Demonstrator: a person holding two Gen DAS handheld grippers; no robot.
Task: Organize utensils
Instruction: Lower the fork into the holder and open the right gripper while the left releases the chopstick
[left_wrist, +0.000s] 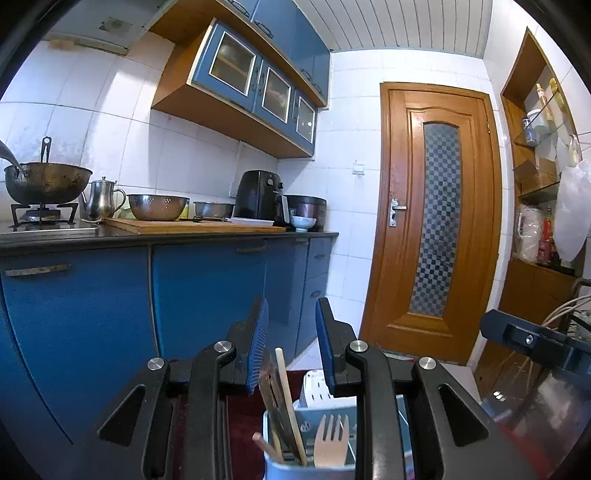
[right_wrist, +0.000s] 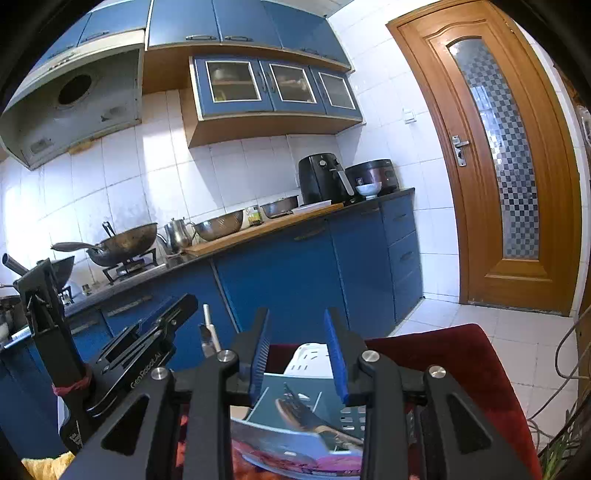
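Note:
A blue-grey utensil holder (left_wrist: 314, 421) with a white slotted section stands just below my left gripper (left_wrist: 291, 332). It holds a light wooden fork (left_wrist: 330, 441), a pale wooden spatula handle (left_wrist: 286, 391), a dark flat utensil (left_wrist: 271, 387) and a stick. The left jaws stand apart; the spatula's top rises between them without touching a pad. In the right wrist view my right gripper (right_wrist: 299, 350) is open over the same holder (right_wrist: 314, 387), where a dark-tipped wooden utensil (right_wrist: 306, 415) lies slanted. Nothing is gripped.
The holder rests on a dark red cloth (right_wrist: 461, 362). My left gripper's black body (right_wrist: 147, 350) sits close at the left, the right gripper's body (left_wrist: 528, 339) at the right. Beyond are blue cabinets (left_wrist: 207, 291), a counter with pots and bowls, and a wooden door (left_wrist: 436, 221).

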